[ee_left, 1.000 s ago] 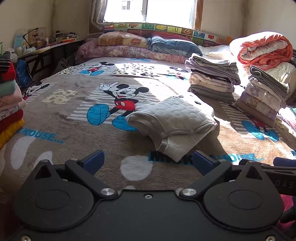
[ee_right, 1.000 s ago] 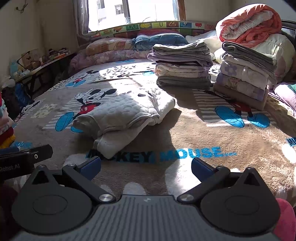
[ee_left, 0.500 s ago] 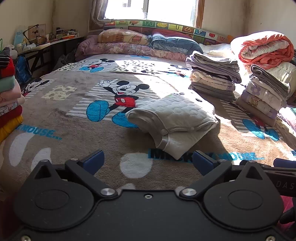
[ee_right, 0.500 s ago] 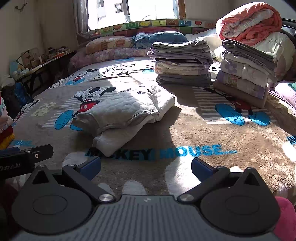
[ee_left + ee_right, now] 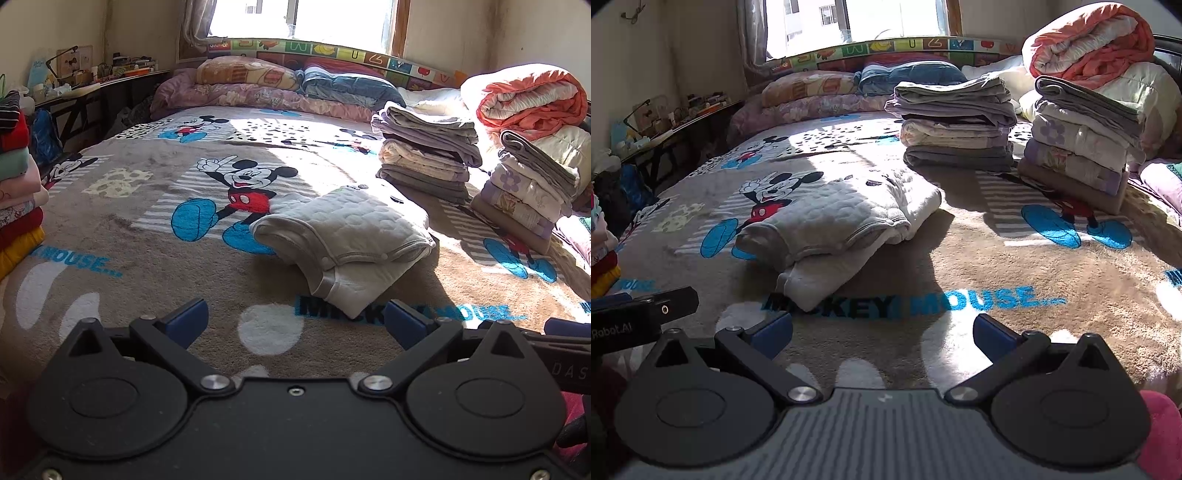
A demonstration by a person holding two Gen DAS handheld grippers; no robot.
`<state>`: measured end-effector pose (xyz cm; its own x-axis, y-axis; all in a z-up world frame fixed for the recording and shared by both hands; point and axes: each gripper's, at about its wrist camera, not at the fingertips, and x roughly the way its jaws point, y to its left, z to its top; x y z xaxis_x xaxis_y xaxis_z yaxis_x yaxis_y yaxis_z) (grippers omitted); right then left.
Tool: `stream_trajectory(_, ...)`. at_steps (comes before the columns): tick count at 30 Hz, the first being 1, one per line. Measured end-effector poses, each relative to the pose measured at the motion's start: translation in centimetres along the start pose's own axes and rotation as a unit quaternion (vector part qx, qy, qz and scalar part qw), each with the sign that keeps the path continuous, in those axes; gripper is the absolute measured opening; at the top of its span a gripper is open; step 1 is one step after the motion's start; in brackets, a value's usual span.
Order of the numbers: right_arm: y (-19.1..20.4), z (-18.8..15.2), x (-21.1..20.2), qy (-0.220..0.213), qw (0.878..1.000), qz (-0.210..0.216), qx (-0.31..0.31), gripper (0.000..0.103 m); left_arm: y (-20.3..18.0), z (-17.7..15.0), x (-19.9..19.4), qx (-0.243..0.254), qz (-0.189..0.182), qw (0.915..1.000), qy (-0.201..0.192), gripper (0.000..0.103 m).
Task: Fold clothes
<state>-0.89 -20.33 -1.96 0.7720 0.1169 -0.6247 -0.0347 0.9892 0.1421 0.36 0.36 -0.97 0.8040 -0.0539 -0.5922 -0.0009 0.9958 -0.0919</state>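
While the folded grey top (image 5: 345, 236) lies in the same spot on the cartoon blanket (image 5: 122, 218), both cameras now sit a little closer to it than a second ago, and nothing else on the bed has shifted. That suggests the folding of this piece is done and the grippers are only easing back in, perhaps to lift the bundle toward one of the finished stacks (image 5: 956, 125). The left gripper (image 5: 295, 319) has its blue pads spread wide and holds nothing; the right gripper (image 5: 882, 328) is likewise spread wide and empty. From the left gripper the top lies ahead and slightly to the right, its near corner just past the right-hand pad. From the right gripper it lies ahead and to the left, its near corner just beyond the left-hand pad, not touching. Two piles of folded laundry (image 5: 532, 192) stand well apart from it on the far right side.
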Motion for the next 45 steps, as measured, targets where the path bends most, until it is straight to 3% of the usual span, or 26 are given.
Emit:
stream_trajectory(25, 0.1, -0.1, 0.2, 0.002, 1.0, 0.005, 0.0, 0.103, 0.0, 0.0, 0.1, -0.002, -0.004, 1.0, 0.003, 0.103)
stream_trajectory(33, -1.3, -0.6, 0.7, -0.013, 0.999, 0.048, 0.023, 0.103, 0.3, -0.2, 0.8, -0.005, -0.005, 1.0, 0.007, 0.103)
stream_trajectory(39, -1.1, -0.8, 1.2, -0.045, 0.998, 0.038, -0.02, 0.103, 0.9, -0.4, 1.6, -0.001, -0.003, 1.0, -0.007, 0.103)
stream_trajectory(45, -0.6, -0.9, 2.1, -0.072, 0.994, 0.039, -0.067, 0.103, 2.1, -0.2, 3.2, -0.014, -0.019, 0.9997, 0.004, 0.103)
